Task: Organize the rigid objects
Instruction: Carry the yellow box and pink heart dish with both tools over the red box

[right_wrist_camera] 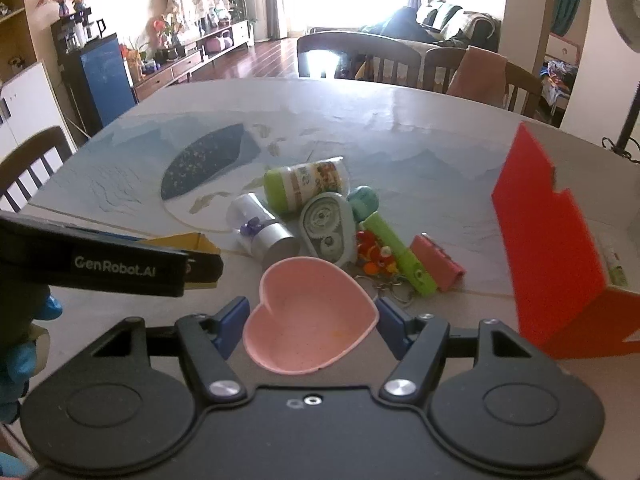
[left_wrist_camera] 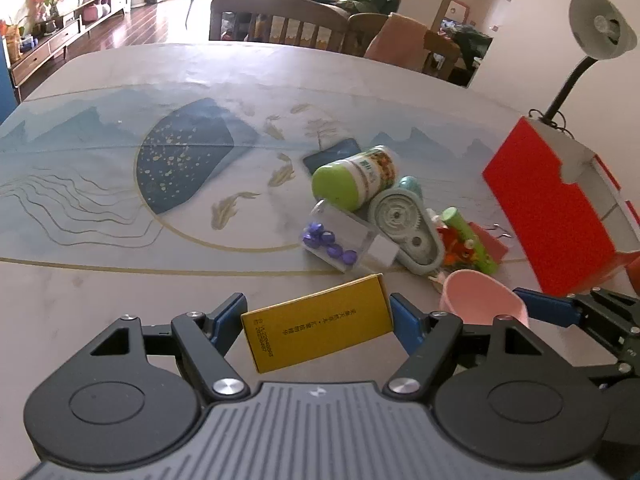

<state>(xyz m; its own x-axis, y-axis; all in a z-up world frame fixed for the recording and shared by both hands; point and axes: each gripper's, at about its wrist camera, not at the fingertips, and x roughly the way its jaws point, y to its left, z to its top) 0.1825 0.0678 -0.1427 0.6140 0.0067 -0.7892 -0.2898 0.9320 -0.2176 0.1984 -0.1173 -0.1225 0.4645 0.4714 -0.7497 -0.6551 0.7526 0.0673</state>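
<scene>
Left gripper (left_wrist_camera: pixel 318 316): I hold yellow box (left_wrist_camera: pixel 320 322) clamped, clear of tabletop (left_wrist_camera: pixel 160 272) | Right gripper (right_wrist_camera: pixel 312 320): I grip pink heart dish (right_wrist_camera: pixel 310 320) | Clutter pile ahead, red bin (right_wrist_camera: pixel 548 248) right.

Counted on table (right_wrist_camera: pixel 400 104): one yellow box (left_wrist_camera: pixel 320 322), one pink heart-shaped bowl (right_wrist_camera: pixel 312 320), one green-capped bottle (right_wrist_camera: pixel 304 188), one clear tube (left_wrist_camera: pixel 344 240) holding roughly six purple beads (left_wrist_camera: pixel 328 242). Also one grey-green tape dispenser (right_wrist_camera: pixel 328 228), one green stick toy (right_wrist_camera: pixel 396 252), one pink clip (right_wrist_camera: pixel 438 262), one red box (right_wrist_camera: pixel 552 240). Two grippers: left gripper (left_wrist_camera: pixel 318 318), right gripper (right_wrist_camera: pixel 312 316).
</scene>
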